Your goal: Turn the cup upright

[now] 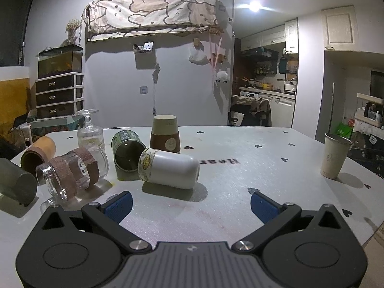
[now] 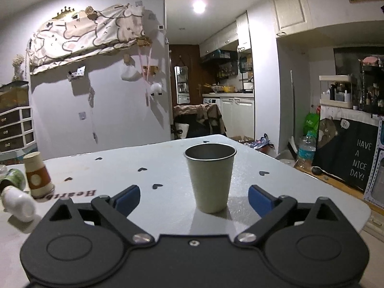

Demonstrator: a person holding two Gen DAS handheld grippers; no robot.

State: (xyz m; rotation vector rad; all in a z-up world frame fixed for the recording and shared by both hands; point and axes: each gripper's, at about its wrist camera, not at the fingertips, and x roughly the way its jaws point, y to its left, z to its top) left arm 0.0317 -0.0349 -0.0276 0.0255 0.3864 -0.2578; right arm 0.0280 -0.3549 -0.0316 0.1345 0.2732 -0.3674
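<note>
A cream metal cup (image 2: pixel 210 177) stands upright on the white table (image 2: pixel 153 163), right in front of my right gripper (image 2: pixel 194 198), which is open with the cup just beyond its blue pads, not touching. The same cup shows at the right of the left wrist view (image 1: pixel 335 158). My left gripper (image 1: pixel 191 204) is open and empty above the table. Ahead of it a white cup with a yellow-patterned band (image 1: pixel 169 171) lies on its side. A brown-sleeved paper cup (image 1: pixel 165 134) stands upside down behind it.
At the left lie a green tin (image 1: pixel 127 152), a glass jar with brown bands (image 1: pixel 72 175), an orange-brown cup (image 1: pixel 37 154) and a dark grey cup (image 1: pixel 15 184). A glass goblet (image 1: pixel 90 129) stands upside down. The table's right edge (image 2: pixel 360 206) is near the cream cup.
</note>
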